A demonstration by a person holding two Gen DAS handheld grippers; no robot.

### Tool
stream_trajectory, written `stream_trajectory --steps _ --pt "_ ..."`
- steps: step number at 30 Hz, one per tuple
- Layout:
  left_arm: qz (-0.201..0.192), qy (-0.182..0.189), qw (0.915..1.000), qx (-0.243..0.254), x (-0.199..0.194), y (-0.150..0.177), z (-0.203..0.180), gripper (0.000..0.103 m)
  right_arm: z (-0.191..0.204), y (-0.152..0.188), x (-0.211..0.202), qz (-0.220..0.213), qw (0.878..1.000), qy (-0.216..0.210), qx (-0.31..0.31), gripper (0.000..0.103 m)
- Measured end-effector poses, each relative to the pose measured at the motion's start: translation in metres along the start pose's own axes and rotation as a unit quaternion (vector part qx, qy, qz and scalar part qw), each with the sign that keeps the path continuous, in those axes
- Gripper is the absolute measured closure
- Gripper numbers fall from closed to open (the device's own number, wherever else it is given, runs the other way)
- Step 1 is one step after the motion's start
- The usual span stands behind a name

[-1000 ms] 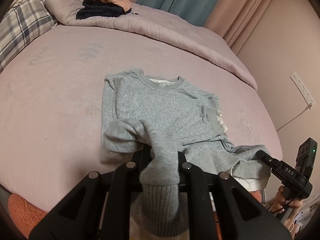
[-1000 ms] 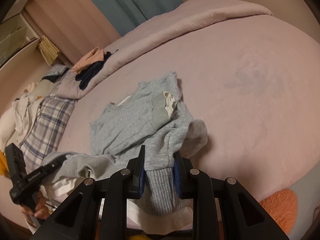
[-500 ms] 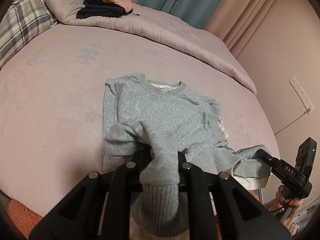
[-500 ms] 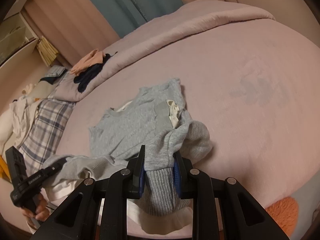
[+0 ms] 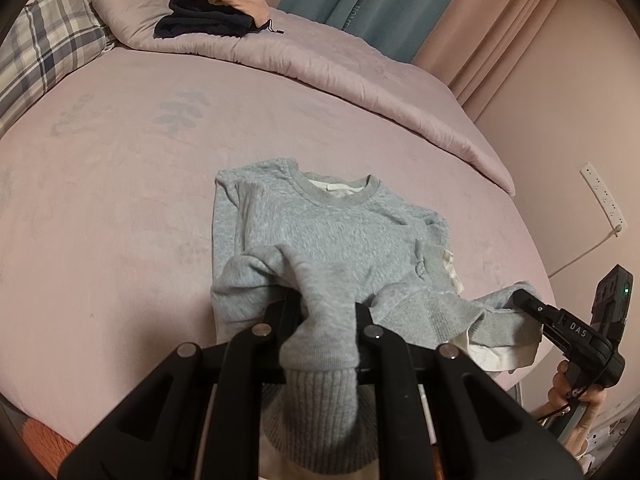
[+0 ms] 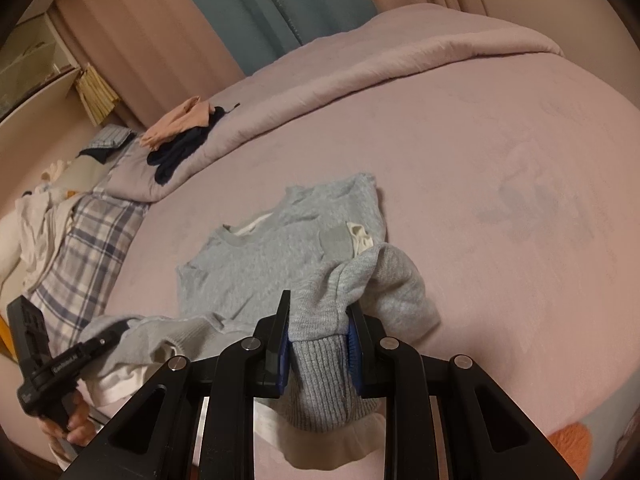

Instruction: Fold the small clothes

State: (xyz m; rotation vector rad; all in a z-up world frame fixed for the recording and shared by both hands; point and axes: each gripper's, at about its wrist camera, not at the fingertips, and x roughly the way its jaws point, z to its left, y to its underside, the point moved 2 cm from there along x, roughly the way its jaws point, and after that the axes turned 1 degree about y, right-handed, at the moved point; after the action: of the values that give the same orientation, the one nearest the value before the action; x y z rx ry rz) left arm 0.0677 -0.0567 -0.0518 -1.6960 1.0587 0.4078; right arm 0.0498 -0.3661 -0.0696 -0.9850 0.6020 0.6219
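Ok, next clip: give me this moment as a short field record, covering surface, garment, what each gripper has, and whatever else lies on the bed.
surface: pink bed
garment: grey sweatshirt, neckline at the far end, white lining showing at neck and hem
left gripper: shut on the sweatshirt's hem corner, ribbed band hanging between the fingers
right gripper: shut on the other hem corner, lifted off the bed
fold state: hem raised at both corners, upper body flat
other items: folded peach and dark clothes on the rolled quilt; plaid pillow
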Motion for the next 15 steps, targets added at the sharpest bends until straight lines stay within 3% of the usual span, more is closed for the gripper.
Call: stream_trajectory --steps 10,15 --pt "-0.002 -0.012 0.9999 -0.010 0.017 -0.024 0.015 0.090 0.013 -0.023 0.022 0.007 1.000 0.005 -0.020 0.078" --pt "0.017 -0.038 0.9991 -0.007 0.044 -0.030 0.025 0.090 0.013 -0.029 0.046 0.025 0.999 0.017 -0.022 0.078"
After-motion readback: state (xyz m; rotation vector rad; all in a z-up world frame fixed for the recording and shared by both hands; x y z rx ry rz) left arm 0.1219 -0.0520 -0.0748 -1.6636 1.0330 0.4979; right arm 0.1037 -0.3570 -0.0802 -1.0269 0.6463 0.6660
